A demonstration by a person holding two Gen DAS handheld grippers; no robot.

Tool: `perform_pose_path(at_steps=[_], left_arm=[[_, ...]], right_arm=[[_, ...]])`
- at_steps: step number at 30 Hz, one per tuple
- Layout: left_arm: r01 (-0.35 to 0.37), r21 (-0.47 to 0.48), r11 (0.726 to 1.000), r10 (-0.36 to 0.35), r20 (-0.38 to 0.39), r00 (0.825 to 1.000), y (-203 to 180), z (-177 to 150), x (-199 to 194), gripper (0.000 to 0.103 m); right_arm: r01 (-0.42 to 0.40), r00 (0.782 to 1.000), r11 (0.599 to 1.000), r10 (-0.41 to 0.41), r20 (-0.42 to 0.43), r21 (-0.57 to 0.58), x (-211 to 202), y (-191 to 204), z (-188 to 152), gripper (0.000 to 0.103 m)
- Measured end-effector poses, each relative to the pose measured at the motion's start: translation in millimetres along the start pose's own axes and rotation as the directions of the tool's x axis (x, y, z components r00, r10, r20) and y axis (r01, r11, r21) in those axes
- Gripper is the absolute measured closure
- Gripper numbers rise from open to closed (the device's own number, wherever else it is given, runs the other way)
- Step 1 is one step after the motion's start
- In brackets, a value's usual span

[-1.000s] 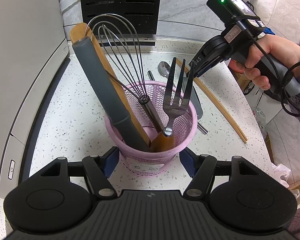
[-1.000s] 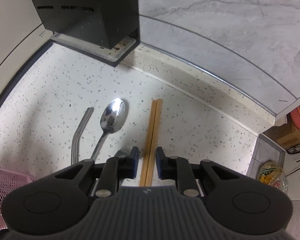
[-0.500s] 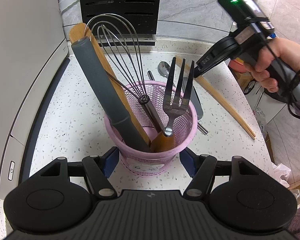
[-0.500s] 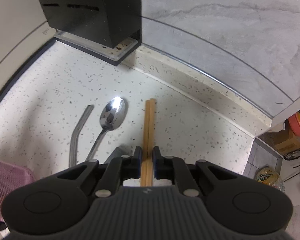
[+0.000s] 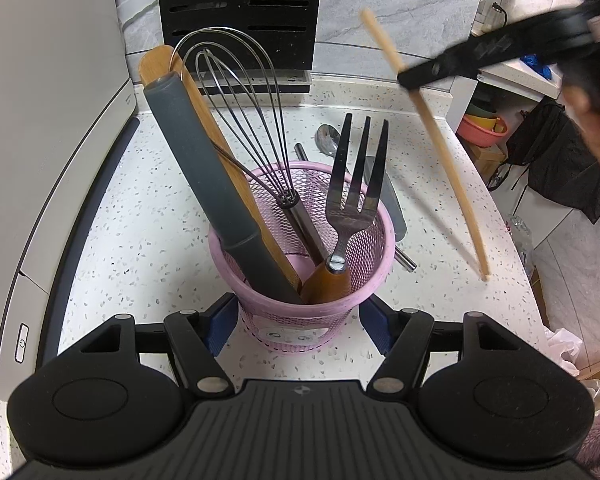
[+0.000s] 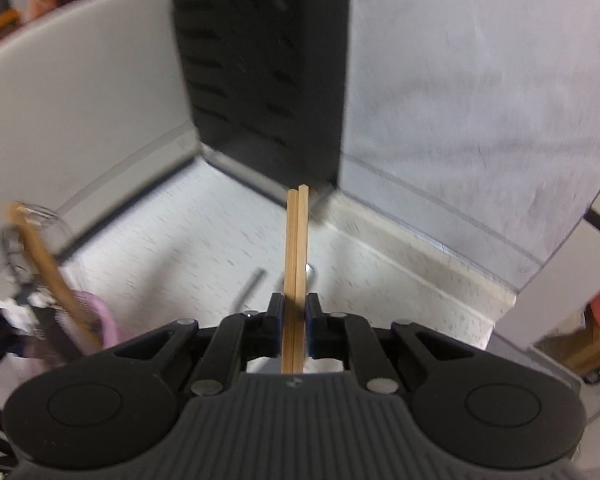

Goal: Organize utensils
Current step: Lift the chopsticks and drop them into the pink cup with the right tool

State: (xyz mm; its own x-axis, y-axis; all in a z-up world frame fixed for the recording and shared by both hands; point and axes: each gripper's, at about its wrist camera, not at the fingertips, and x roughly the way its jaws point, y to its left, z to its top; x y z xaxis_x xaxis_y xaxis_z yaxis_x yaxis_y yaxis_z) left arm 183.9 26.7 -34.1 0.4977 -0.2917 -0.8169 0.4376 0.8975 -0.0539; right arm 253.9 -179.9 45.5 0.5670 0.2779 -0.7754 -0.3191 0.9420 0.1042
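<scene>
1. The right gripper (image 6: pixel 294 314) pinches the chopsticks (image 6: pixel 297 256) between its jaws, which have just closed; the sticks run up mid-frame, off the counter.
2. The left gripper (image 5: pixel 298 320) clasps the pink basket (image 5: pixel 374 284) (lower centre).

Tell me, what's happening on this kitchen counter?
A person is tidying utensils with two hand-held grippers. The left gripper is closed around the pink basket, which already holds a whisk, a fork and spatulas. The right gripper is clamped on a pair of chopsticks, raised off the counter.
</scene>
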Motion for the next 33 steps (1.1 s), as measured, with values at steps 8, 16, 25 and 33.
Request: perform_pose_path(at_steps=[8, 16, 25, 33], left_arm=[[-0.002, 0.001, 1.000, 0.002, -0.001, 1.000, -1.0, 0.3, -0.6, 0.026], [-0.003, 0.001, 1.000, 0.003, -0.001, 1.000, -1.0, 0.1, -0.7, 0.026], [0.000, -0.012, 1.000, 0.000, 0.004, 1.000, 0.7, -0.5, -0.9, 0.027], [0.007, -0.029, 1.000, -0.006, 0.013, 1.000, 2.9, -2.8, -2.4, 0.027]], right_arm=[[-0.075, 0.979, 0.994, 0.088, 0.185, -0.075, -60.9, 32.8, 17.4, 0.095], [-0.102, 0.921, 0.987, 0.140, 0.363, -0.123, -107.5, 55.6, 35.6, 0.095], [-0.164, 0.854, 0.981, 0.195, 0.482, -0.107, -109.6, 71.2, 35.1, 0.095], [-0.237, 0.832, 0.969, 0.237, 0.501, -0.064, -91.4, 61.4, 14.4, 0.095]])
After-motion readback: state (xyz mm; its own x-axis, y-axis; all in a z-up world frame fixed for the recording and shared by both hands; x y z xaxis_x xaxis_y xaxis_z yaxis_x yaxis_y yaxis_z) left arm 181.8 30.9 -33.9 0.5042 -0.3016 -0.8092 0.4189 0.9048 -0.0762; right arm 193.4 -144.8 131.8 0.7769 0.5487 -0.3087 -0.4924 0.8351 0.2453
